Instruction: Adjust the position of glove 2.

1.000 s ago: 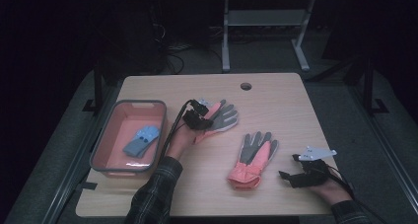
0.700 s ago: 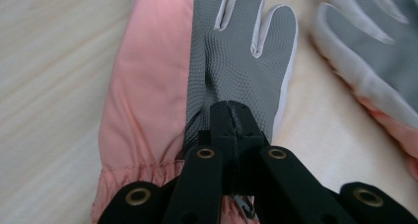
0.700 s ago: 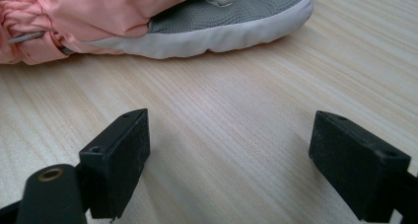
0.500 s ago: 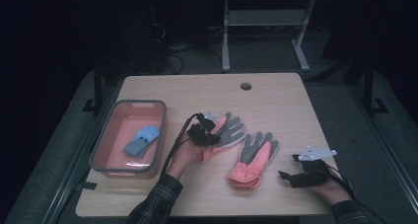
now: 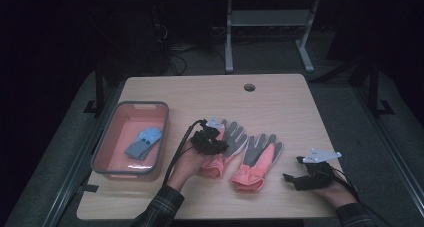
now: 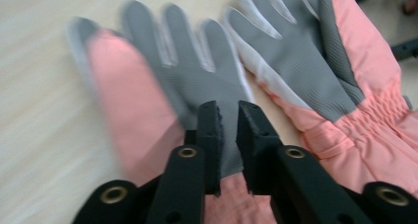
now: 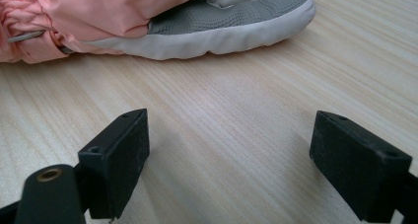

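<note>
On our left, a pink tray (image 5: pixel 160 137) holds a blue glove (image 5: pixel 144 143). Our left hand-held gripper (image 6: pixel 227 130), jaws just parting with a narrow gap, hovers over the left pink-and-grey glove (image 6: pixel 148 91) on the desk (image 5: pixel 280 102), beside its twin (image 5: pixel 256 162). Our right hand-held gripper (image 7: pixel 229 160) rests spread wide.

On your table (image 5: pixel 280 104), the tray (image 5: pixel 102 152) sits at the left with a small glove (image 5: pixel 144 142) lying in it. Just right of the tray, two gloves lie side by side mid-table: the left glove (image 5: pixel 231 139) and the right glove (image 5: pixel 256 162), touching or nearly so. Your left gripper (image 5: pixel 216 129) is over the left glove; your right gripper (image 5: pixel 290 177) rests near the right edge, apart from the right glove.
</note>
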`<state>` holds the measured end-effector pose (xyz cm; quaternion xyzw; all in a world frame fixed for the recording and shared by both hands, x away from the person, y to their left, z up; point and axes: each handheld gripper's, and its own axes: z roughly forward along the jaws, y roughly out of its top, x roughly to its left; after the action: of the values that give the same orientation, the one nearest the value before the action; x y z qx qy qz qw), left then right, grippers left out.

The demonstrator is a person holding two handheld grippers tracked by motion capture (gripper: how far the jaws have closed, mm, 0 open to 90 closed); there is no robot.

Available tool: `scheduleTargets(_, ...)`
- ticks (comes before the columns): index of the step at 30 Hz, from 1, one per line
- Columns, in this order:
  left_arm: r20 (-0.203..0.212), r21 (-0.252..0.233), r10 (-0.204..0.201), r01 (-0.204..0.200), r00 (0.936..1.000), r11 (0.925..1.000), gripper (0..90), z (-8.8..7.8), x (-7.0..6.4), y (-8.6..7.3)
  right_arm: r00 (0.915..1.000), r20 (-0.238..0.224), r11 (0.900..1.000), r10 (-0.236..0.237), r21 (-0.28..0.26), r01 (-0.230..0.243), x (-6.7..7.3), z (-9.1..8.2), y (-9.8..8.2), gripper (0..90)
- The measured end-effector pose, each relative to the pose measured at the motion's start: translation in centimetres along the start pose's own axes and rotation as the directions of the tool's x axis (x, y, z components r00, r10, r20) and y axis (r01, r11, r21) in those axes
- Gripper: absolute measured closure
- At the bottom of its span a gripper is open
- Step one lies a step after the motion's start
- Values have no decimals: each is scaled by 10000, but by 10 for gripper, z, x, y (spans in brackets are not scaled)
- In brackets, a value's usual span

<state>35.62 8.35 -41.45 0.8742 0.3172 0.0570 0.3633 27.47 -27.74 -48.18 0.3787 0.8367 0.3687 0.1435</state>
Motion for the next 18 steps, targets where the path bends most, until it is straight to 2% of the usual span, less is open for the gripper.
scheduleTargets(2, -202, -216, -169, 165, 9997, 9996, 731, -9, 6, -2, 10000, -3, 10000, 2, 1, -2, 0, 0, 0, 150)
scheduleTargets(4, -485, -538, -506, 480, 9975, 9974, 680, -17, 14, -6, 10000, -13, 10000, 1, 6, -1, 0, 0, 0, 151)
scheduleTargets(7, -642, -664, -946, 904, 9934, 9937, 620, -22, 24, -14, 10000, -6, 10000, -5, 27, 5, 0, 0, 1, 152)
scheduleTargets(9, -569, -609, -1147, 1112, 9918, 9919, 580, -21, 28, -20, 10000, -4, 10000, -16, 56, 16, 1, 0, 1, 152)
scheduleTargets(14, -361, -344, -1236, 1224, 9917, 9919, 531, -12, 31, -30, 10000, -16, 9999, -33, 117, 33, 1, -1, 2, 184)
scheduleTargets(16, -295, -264, -1347, 1340, 9904, 9906, 527, -7, 32, -34, 9999, -79, 9998, -66, 180, 67, 1, -2, 2, 231)
scheduleTargets(18, -160, -329, -1468, 1462, 9890, 9887, 523, -6, 33, -36, 10000, -77, 9997, -45, 259, 47, 1, -4, 4, 331)
